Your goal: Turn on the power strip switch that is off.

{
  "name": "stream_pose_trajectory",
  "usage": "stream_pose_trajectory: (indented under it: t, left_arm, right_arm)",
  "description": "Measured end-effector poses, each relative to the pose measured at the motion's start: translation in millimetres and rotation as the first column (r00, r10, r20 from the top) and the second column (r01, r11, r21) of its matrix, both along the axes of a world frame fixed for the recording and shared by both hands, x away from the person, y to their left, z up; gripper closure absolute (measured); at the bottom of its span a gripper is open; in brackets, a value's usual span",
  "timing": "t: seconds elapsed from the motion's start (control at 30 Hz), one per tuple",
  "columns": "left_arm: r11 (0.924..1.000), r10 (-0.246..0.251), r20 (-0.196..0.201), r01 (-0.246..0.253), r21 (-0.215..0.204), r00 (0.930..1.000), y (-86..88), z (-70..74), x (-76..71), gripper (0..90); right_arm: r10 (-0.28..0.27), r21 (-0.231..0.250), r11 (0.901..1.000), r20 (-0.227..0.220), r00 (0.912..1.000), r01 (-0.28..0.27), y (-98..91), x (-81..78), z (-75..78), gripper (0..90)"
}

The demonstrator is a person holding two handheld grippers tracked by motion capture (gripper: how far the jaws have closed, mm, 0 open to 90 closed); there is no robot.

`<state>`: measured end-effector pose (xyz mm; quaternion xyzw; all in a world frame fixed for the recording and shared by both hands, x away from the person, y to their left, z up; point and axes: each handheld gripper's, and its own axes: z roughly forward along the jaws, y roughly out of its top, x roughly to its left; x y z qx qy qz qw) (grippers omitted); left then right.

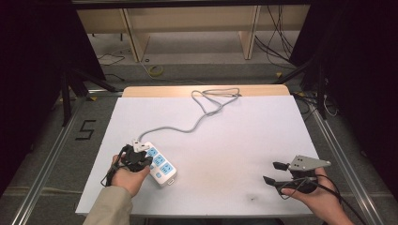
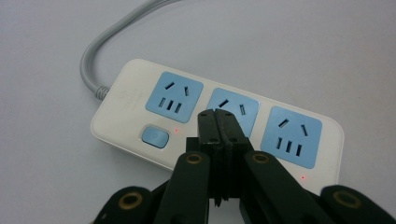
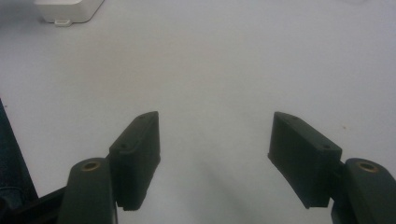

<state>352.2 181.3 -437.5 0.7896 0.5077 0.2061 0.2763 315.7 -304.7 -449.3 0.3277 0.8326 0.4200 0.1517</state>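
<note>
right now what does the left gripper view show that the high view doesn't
Left gripper view alone: the power strip's blue switch, small red lights, the slot shapes in each socket, and the left gripper with jaws pressed together, empty, above the middle socket.

High view alone: the whole grey cord looping toward the table's far edge, the right gripper with jaws apart, both hands, and the floor beyond.

Shared: the white strip with three blue sockets, the cord leaving one end, the white tabletop.

power strip (image 1: 158,164) lies on the table's (image 1: 234,140) left; its cord (image 1: 197,119) runs behind.
</note>
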Motion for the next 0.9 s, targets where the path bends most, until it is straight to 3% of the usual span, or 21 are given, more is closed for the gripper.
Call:
stream_pose_trajectory:
  t: [0.37, 0.9]
  left_arm:
    - [0.9996, -0.021, -0.041, 0.021, 0.017, 0.9989, -3.1, -3.8, 5.0, 89.9]
    - [0.9994, -0.004, -0.088, 0.007, 0.035, 0.9962, -3.2, -6.6, 8.9, 89.9]
  right_arm:
    - [0.000, -0.002, 1.0000, -0.001, 1.0000, 0.000, -0.4, 0.7, -0.7, 34.0]
    - [-0.002, -0.004, 1.0000, -0.003, 1.0000, 0.002, -0.3, 0.5, -0.8, 34.0]
